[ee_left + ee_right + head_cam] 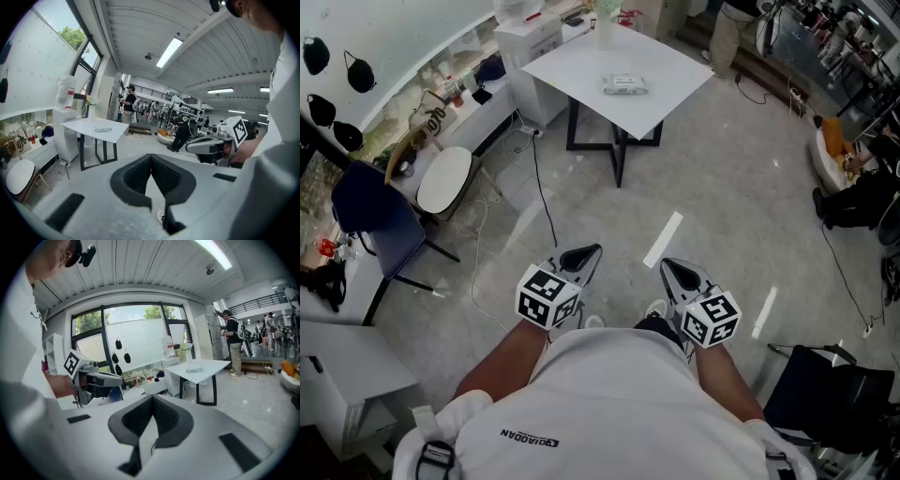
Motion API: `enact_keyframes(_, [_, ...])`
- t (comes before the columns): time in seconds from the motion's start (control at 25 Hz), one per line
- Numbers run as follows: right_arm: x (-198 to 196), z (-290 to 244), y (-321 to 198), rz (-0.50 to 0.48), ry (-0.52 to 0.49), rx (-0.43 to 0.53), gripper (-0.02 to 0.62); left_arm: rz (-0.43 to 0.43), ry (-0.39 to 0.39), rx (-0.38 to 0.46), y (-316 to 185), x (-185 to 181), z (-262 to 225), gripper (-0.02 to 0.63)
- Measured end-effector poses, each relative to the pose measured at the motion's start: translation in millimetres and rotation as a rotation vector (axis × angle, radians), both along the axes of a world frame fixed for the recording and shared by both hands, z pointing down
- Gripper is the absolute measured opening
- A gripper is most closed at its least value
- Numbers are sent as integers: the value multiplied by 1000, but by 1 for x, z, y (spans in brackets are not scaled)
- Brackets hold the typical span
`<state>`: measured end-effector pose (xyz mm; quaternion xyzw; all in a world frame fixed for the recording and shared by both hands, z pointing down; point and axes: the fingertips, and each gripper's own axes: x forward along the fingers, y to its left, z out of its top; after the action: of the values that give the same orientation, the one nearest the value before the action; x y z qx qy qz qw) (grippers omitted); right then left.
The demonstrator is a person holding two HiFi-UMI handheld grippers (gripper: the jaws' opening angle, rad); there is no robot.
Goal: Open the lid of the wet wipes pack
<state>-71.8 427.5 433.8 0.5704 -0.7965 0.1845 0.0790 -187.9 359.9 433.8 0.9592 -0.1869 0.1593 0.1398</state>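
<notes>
The wet wipes pack (624, 84) lies flat near the middle of a white square table (572, 66), far ahead of me across the floor. It shows small in the left gripper view (102, 129) and in the right gripper view (194, 369). My left gripper (589, 253) and right gripper (670, 267) are held side by side close to my body, well short of the table. Both point forward and slightly down, jaws together, nothing between them. Each gripper sees the other: the right gripper (192, 146) and the left gripper (119, 379).
A dark blue chair (370, 216) and a white round stool (445, 178) stand at the left by a cluttered low shelf. A cable (544, 197) runs over the grey floor. A black chair (825, 394) is at the lower right. A person (862, 197) sits at the right.
</notes>
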Motion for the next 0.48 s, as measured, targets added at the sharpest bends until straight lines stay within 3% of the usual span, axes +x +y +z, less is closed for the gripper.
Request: enact_keyframes(0.48, [-4, -3, 0, 7, -19, 11, 5, -1, 8, 4, -1, -5, -2, 5])
